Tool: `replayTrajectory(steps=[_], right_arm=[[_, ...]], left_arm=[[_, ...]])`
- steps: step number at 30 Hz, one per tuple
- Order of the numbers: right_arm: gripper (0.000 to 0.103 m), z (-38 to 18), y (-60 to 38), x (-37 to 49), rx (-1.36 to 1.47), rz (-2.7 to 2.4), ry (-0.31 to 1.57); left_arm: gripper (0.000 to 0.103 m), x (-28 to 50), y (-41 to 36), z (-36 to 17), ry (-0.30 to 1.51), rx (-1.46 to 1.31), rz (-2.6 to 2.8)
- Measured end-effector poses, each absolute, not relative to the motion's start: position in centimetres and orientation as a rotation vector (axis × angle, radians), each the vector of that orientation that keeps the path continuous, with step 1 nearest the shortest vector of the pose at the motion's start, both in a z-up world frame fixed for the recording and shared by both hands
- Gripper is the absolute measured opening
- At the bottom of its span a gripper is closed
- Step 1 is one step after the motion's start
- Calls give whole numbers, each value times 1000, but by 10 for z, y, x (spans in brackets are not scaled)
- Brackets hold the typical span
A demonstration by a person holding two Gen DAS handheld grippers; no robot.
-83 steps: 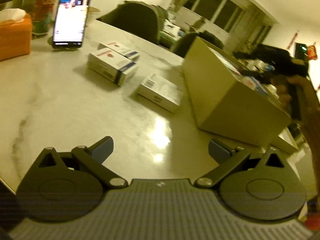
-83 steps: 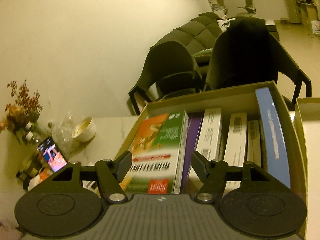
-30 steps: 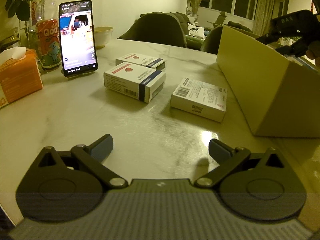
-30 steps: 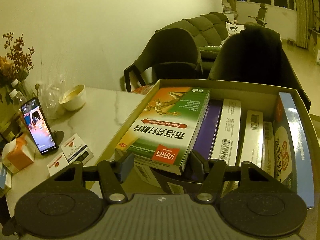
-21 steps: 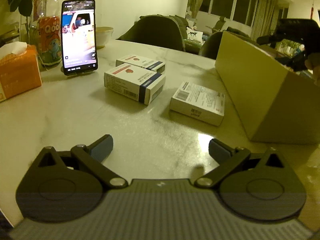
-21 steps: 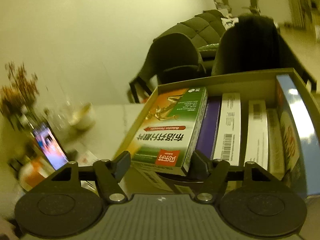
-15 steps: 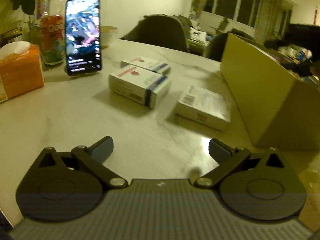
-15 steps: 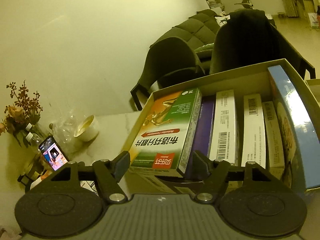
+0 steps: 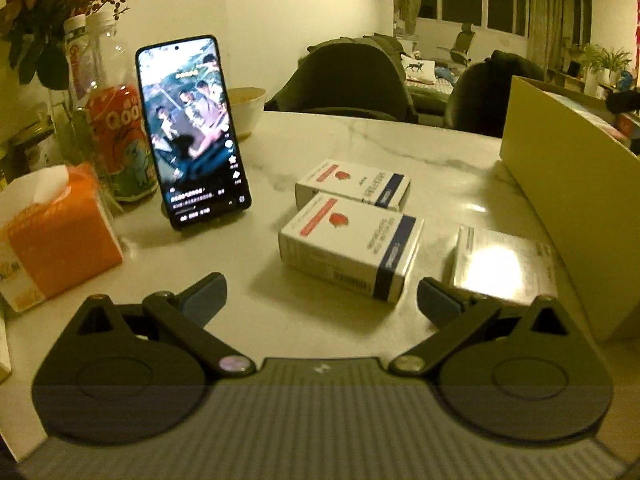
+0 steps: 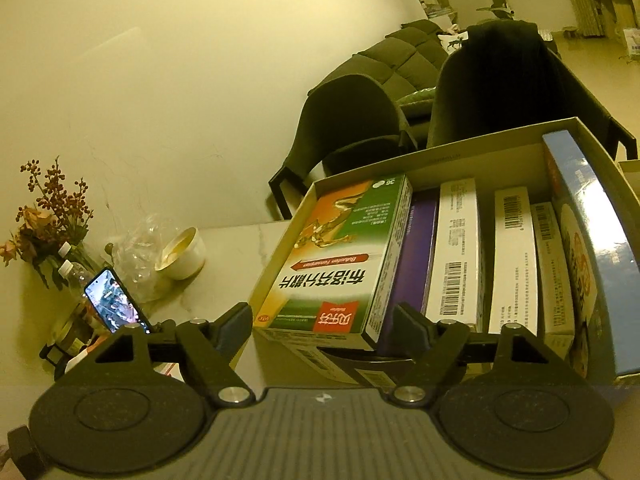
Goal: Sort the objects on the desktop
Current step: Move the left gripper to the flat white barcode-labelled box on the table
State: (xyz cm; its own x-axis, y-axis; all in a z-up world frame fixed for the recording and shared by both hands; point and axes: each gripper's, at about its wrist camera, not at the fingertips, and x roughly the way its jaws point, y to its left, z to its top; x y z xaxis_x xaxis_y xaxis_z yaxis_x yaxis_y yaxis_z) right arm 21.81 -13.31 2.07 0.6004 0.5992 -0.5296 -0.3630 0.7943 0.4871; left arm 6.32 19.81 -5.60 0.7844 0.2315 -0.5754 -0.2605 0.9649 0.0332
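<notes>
The green-and-orange medicine box [image 10: 340, 256], with "Bufexlen Fenoprofen" partly legible on its red arrow and "36" at its far corner, leans at the 9 o'clock end of the cardboard box [image 10: 448, 156], beside upright barcoded cartons [image 10: 456, 256]; the right gripper [image 10: 322, 324] has just been opening, jaws wide, pads clear of it; the left gripper [image 9: 320, 294] points down over the worktop [image 9: 400, 140], jaws wide and empty, a white-and-blue carton [image 9: 352, 246] at 12 o'clock; the bottle [image 9: 116, 136] at 10 o'clock reads "Qoo".
</notes>
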Motion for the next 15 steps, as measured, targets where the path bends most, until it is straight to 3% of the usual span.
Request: replayTrajectory(steps=[15], right_arm=[[80, 25, -136, 210, 340, 562, 665]], left_arm=[[103, 91, 177, -44, 725, -418, 479]])
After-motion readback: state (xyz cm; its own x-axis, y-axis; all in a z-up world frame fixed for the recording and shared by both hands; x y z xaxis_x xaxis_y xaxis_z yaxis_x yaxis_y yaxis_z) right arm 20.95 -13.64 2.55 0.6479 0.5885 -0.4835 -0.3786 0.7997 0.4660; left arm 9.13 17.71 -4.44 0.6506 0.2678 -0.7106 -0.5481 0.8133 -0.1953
